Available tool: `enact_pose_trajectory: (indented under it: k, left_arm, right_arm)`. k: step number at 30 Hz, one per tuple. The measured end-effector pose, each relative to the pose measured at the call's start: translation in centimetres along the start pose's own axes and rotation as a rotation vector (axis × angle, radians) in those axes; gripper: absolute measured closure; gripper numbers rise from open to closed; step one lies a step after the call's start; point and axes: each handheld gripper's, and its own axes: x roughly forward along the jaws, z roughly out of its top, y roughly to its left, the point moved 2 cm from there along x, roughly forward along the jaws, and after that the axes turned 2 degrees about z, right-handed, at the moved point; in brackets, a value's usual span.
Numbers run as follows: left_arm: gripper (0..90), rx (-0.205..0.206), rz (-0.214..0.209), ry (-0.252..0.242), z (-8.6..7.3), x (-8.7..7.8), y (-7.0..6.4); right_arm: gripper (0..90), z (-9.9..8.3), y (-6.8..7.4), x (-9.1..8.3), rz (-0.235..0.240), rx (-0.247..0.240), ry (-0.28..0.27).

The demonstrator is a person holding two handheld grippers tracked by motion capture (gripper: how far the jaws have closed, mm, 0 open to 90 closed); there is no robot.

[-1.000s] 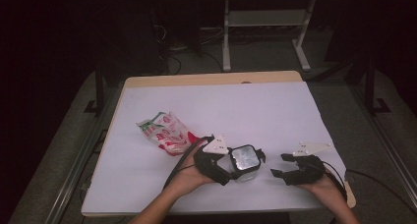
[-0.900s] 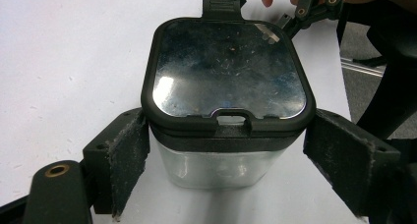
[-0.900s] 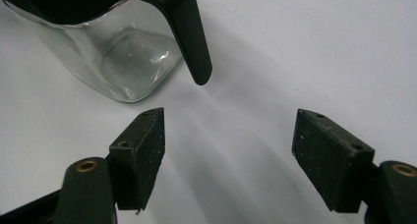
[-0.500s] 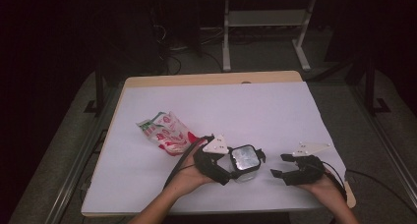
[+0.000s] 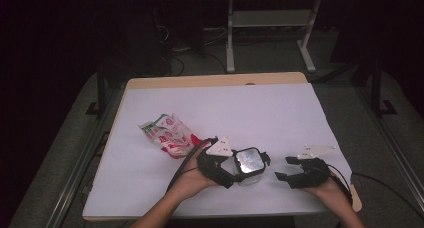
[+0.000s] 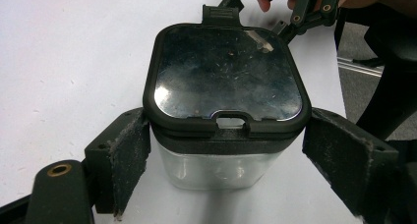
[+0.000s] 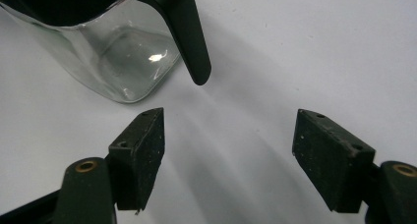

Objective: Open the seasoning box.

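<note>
Jaws of left gripper [image 6: 223,160] wide around clear glass square jar with black lid [image 6: 223,101], not touching; right gripper [image 7: 228,153] open, empty, nearby.

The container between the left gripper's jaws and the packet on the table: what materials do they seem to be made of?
The container body looks like clear glass or hard plastic: see-through, with bright highlights. Its lid has a matte black rim, probably plastic, around a glossy panel that reflects light. The packet looks like thin printed plastic film, crinkled and slightly shiny.

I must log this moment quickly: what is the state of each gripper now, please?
Left gripper: open, jaws on either side of the glass container, not clamping it.
Right gripper: open, holding nothing, beside the container.
</note>
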Motion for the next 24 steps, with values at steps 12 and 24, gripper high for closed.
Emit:
enact_pose_trajectory:
  k: [12, 24]
  left_arm:
    - [18.5, -0.002, 0.008, -0.012, 0.13, -0.24, -0.04]
    - [20.8, 0.000, 0.004, -0.062, 0.68, -0.83, -0.19]
  right_arm:
    - [27.8, -0.03, -0.03, 0.04, 0.004, 0.003, 0.002]
    - [27.8, -0.05, -0.03, 0.16, 0.007, 0.007, 0.001]
